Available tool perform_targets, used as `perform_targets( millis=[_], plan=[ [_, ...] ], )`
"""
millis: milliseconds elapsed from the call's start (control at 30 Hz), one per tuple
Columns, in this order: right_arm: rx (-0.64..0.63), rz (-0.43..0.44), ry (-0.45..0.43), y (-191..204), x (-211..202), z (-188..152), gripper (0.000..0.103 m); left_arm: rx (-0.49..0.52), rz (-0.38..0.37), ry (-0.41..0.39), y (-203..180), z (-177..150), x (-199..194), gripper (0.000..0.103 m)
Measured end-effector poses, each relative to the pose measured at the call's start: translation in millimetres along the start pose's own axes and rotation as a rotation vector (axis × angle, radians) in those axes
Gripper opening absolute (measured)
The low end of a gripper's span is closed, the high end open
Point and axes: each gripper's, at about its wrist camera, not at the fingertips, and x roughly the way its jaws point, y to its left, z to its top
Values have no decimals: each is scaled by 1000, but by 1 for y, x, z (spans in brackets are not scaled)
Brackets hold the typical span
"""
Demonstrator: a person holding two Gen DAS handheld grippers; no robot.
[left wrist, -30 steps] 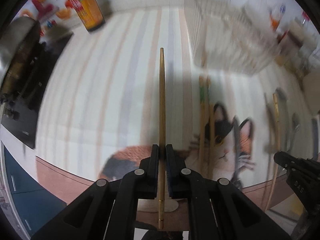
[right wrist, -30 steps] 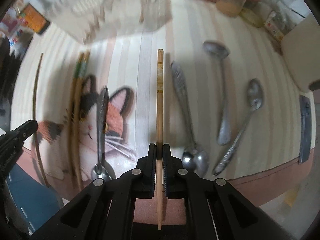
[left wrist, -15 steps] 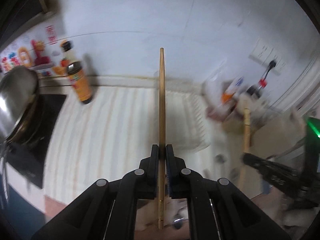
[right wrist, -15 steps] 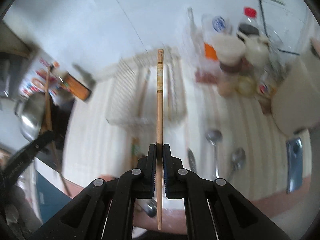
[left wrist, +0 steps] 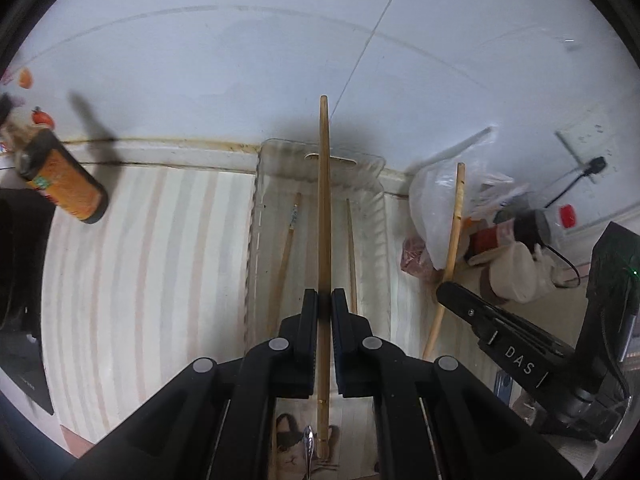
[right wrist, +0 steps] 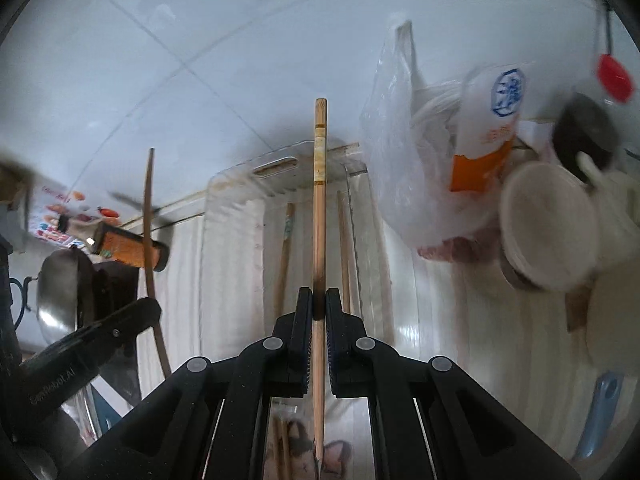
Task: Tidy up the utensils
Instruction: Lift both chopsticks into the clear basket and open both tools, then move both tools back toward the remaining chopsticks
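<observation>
Left wrist view: the left gripper (left wrist: 325, 304) pinches a plain chopstick (left wrist: 324, 208) and now looks down over the clear tray (left wrist: 256, 240), where a second ago it faced the cat-print mat and its utensils.
Right wrist view: the right gripper (right wrist: 319, 304) pinches a banded chopstick (right wrist: 319, 216); it too has swung up from the mat to the clear tray (right wrist: 232, 248).
Tray contents: two chopsticks (left wrist: 285, 256) already lie inside, apart from each other.
Meaning: both lifts look done; I judge the carry nearly over, with lowering and release left.
Writing: "DAS" on the right gripper's body in the left view; "SenRobot.AI", roughly, on the left gripper's body in the right view.
Labels: the orange bottle (left wrist: 64, 188) and the white pouch (right wrist: 492, 128) carry print too blurred to read.
</observation>
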Motion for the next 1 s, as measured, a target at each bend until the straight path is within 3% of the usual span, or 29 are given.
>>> perform_targets(
  millis=[167, 267, 333, 367, 467, 533, 567, 633, 667, 733, 900, 1000],
  plan=[
    [-15, -18, 52, 4, 30, 17, 7, 2, 20, 57, 0, 12, 23, 5],
    [-24, -11, 126, 7, 48, 18, 9, -18, 32, 71, 4, 12, 26, 6],
    [-26, -4, 132, 6, 50, 14, 30, -29, 51, 62, 8, 9, 20, 8],
    [-30, -13, 119, 5, 48, 12, 33, -30, 71, 42, 11, 6, 14, 9],
    [-47, -36, 79, 3, 35, 1, 34, -19, 139, -29, 17, -5, -6, 24],
    [-47, -47, 50, 0, 22, -9, 37, -6, 193, -88, 20, -15, -19, 51],
    [-50, -61, 30, 0, 16, -15, 39, -4, 218, -111, 23, -20, -24, 59],
    [-59, -98, -15, -3, 1, -28, 54, 0, 258, -174, 30, -36, -37, 80],
    [-58, -124, -47, -5, -7, -38, 57, 3, 276, -194, 32, -41, -41, 84],
    [-54, -151, -88, -11, -20, -52, 67, 3, 307, -237, 38, -54, -49, 102],
    [-40, -193, -184, -19, -37, -92, 78, 24, 348, -251, 44, -85, -50, 103],
    [-52, -206, -174, -22, -37, -116, 78, 32, 362, -218, 49, -109, -39, 103]
  ],
)
